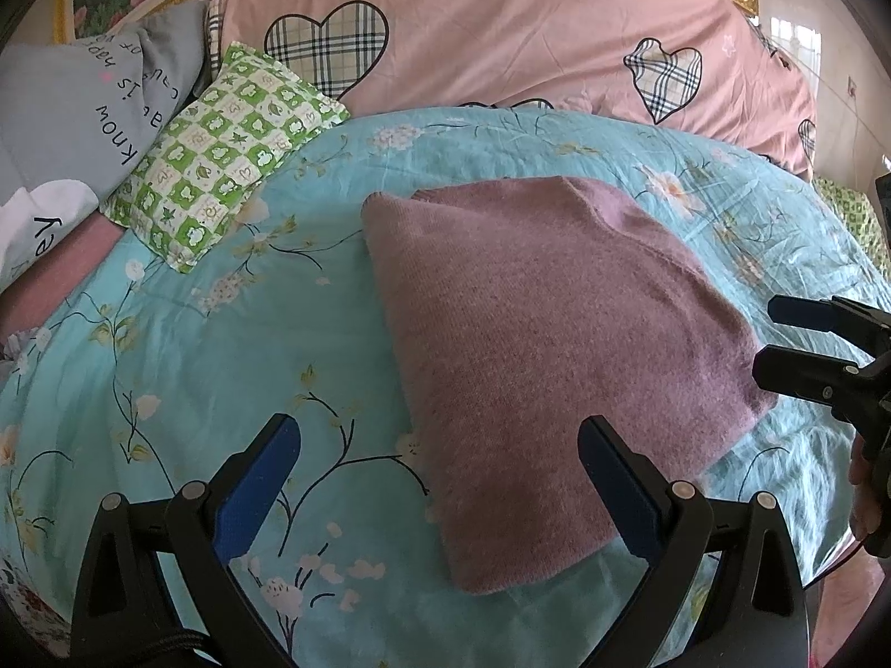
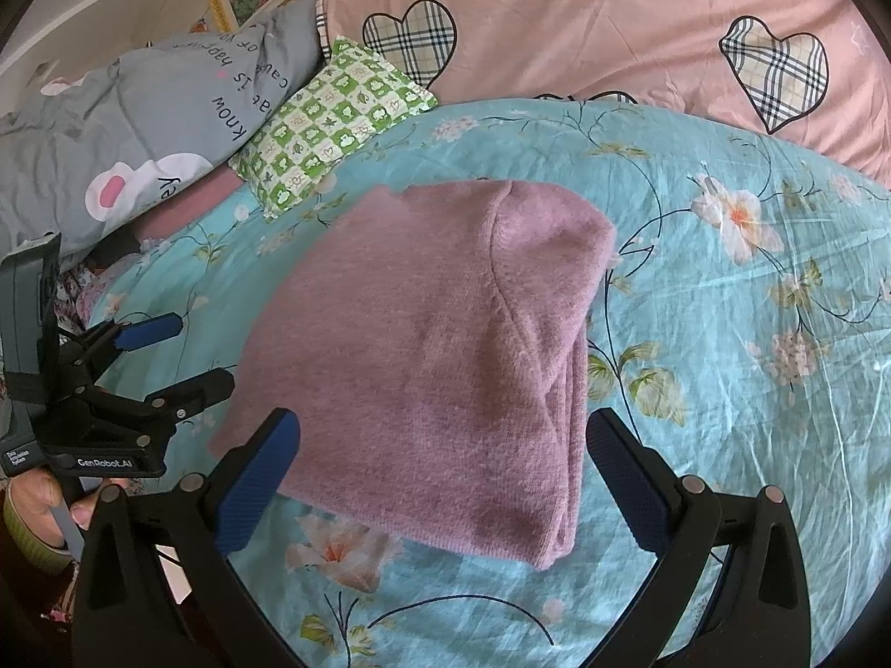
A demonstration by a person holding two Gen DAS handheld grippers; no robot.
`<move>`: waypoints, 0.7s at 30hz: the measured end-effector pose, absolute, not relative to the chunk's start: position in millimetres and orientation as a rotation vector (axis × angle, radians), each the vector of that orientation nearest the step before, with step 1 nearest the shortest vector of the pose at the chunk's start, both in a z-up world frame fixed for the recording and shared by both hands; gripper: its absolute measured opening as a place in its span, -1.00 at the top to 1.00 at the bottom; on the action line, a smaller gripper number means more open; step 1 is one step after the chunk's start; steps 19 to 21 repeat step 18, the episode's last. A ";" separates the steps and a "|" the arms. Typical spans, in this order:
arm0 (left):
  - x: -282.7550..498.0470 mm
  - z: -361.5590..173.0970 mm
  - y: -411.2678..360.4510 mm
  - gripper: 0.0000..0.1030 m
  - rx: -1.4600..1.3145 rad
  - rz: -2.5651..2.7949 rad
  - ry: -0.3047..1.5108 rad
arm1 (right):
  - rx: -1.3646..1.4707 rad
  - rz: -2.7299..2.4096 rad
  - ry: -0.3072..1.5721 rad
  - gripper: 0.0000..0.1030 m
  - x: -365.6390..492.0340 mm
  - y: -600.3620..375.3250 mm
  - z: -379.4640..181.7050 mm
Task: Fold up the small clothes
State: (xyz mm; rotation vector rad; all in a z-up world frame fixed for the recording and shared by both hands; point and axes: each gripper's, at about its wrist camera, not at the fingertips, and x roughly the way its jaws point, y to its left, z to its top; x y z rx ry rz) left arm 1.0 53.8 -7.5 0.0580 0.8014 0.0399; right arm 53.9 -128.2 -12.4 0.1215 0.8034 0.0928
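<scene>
1. Left gripper, black with blue-padded fingers, fills the bottom of its own wrist view. Jaws spread wide, nothing between them; its right finger sits over the near edge of the sweater, contact unclear.
2. Right gripper, same build, jaws also wide apart and empty. Both fingers straddle the near edge of the sweater; touching or hovering, cannot tell.
3. Each gripper shows in the other's view: right gripper at the right edge of the left view, tips just beside the sweater's right corner; left gripper at the left of the right view, tips just beside the sweater's left corner. Both read as parted there too.
4. Mauve knitted sweater is folded into a compact, roughly rectangular stack, lying flat on the turquoise floral bedsheet, about mid-bed. Stacked layers visible along its right edge in the right view; a seam curves across the top panel.
5. Part of a hand grips the left gripper's handle, lower left of the right view.
6. Behind the sweater, well apart: small green-and-white checked pillow, grey quilt with printed text, pink quilt with plaid hearts across the back.
</scene>
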 end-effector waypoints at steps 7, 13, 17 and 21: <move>2.3 -4.5 52.5 -0.93 0.066 0.043 0.791 | 0.123 0.097 0.802 -0.99 56.1 -129.0 -11.6; 5.6 -3.0 52.9 -0.93 0.071 0.048 0.790 | 0.130 0.102 0.802 -0.99 59.5 -131.5 -11.1; 8.2 -3.0 56.6 -0.93 0.051 0.048 0.801 | 0.135 0.109 0.810 -0.99 63.2 -132.0 -11.9; 9.7 -3.5 58.0 -0.93 0.048 0.057 0.808 | 0.135 0.110 0.811 -0.99 63.7 -132.3 -12.0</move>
